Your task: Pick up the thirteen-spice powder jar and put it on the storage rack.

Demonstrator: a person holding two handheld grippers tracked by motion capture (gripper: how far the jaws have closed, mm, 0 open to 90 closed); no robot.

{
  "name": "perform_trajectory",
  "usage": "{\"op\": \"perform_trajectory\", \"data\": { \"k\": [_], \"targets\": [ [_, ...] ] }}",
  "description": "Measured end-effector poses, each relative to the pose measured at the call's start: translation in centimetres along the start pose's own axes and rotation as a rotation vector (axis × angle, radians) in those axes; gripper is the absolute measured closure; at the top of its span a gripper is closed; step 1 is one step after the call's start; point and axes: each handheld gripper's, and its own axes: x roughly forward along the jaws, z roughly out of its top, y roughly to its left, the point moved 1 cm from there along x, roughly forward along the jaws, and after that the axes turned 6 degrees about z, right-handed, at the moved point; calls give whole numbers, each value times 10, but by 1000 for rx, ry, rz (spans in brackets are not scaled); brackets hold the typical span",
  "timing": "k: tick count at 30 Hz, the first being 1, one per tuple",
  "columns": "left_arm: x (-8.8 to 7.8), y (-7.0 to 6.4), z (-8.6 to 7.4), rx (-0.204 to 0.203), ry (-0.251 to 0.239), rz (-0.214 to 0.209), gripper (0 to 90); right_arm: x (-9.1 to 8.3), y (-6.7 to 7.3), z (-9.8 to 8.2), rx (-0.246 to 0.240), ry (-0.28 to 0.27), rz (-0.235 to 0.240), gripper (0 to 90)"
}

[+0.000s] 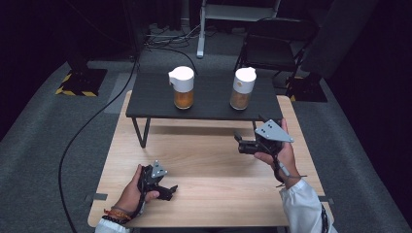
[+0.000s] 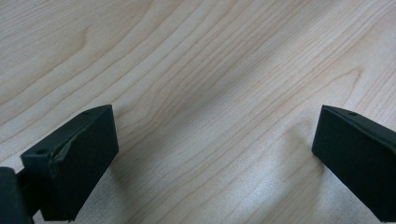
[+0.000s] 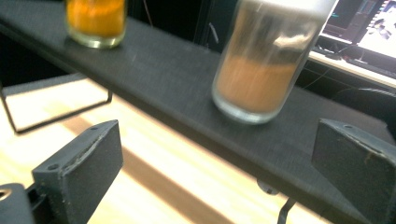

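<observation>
Light falls from above onto the pale wooden surface, bright in the high view while the room around it sinks into near black. The dark shelf throws a soft shadow band beneath itself. The left gripper view is sharp, with faint shadows beside the fingers. The right gripper view is smeared with motion blur: the nearer jar is streaky, and the wood glares pale yellow.

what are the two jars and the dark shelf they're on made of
Jars: clear glass by the look, since the orange-brown contents show through; white lids, likely plastic. Shelf: matte black top with a fine texture, material unclear, on thin metal-looking legs.
</observation>
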Motion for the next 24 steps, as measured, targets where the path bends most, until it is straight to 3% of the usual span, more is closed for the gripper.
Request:
{"op": "perform_trajectory", "data": {
  "k": [6, 13, 18, 24],
  "targets": [
    [0, 0, 0, -1, 0, 0, 0, -4, 0, -13, 8, 20, 44, 18],
    [0, 0, 0, -1, -1, 0, 0, -5, 7, -32, -27, 58, 65, 18],
    [0, 0, 0, 0, 0, 1, 0, -1, 19, -45, -81, 118, 70, 18],
    [0, 0, 0, -1, -1, 0, 0, 3, 24, -60, -100, 188, 110, 19]
  ]
}}
